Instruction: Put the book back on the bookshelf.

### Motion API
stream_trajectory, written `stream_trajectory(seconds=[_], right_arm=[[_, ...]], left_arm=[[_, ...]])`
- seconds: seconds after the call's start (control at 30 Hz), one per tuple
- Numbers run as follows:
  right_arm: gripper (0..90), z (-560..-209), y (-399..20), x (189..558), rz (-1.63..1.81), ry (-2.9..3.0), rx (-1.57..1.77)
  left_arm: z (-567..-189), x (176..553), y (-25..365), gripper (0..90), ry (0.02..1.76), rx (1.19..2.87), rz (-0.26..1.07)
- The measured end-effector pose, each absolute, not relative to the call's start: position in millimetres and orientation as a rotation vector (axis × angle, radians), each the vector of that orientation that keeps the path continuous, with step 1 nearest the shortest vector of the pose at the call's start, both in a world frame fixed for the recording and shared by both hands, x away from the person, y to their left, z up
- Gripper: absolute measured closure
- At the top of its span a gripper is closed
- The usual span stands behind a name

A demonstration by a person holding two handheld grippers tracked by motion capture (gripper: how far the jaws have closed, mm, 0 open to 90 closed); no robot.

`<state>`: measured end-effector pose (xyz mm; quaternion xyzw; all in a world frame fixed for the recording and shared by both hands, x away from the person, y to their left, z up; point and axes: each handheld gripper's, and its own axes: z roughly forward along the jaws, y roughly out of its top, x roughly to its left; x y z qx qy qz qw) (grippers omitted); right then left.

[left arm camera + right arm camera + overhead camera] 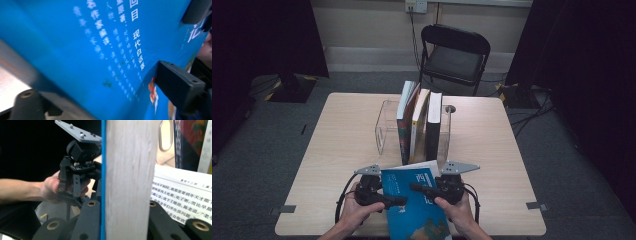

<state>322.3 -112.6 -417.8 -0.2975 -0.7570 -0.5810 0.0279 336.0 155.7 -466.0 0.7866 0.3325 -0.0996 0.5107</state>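
My right hand-held gripper (422, 189) clamps the blue book's (414, 210) page edge at the table's (492, 150) near edge; my left hand-held gripper (397, 201) sits unclamped, jaws straddling its cover.

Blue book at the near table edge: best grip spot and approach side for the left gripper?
Probably the blue book's left long edge, coming in from its left, jaws straddling cover and pages. The right gripper is shut on the block of pages from the other side, the book stands lifted and partly open, and the left gripper sits at that free edge.
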Motion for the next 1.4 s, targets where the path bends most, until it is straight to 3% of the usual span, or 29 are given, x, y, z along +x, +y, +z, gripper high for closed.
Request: stream_trajectory(seconds=[0.5,0.87,1.0,1.1,1.27,1.4], right_arm=[[77.4,-381.7,-113.2,310.9,-1.997,-2.299,-0.854],[76.9,-365.7,-116.9,311.7,-2.085,-2.347,-0.800],[75.0,-370.9,-125.9,311.6,-2.064,-2.339,-0.805],[73.9,-371.4,-129.7,308.8,-2.056,-2.345,-0.805],[64.8,-373.4,-146.9,303.5,-2.043,-2.356,-0.824],[64.6,-362.1,-161.2,302.2,-2.060,-2.358,-0.818]], left_arm=[[-414.4,326.2,172.0,35.9,0.671,1.808,-0.064],[-385.2,316.6,168.2,48.5,0.583,1.827,0.164],[-383.1,308.1,163.9,54.1,0.539,1.820,0.179],[-383.3,305.1,161.7,55.4,0.523,1.813,0.174],[-387.0,296.0,148.7,57.9,0.494,1.798,0.166],[-389.1,294.9,145.0,57.9,0.480,1.797,0.185]])
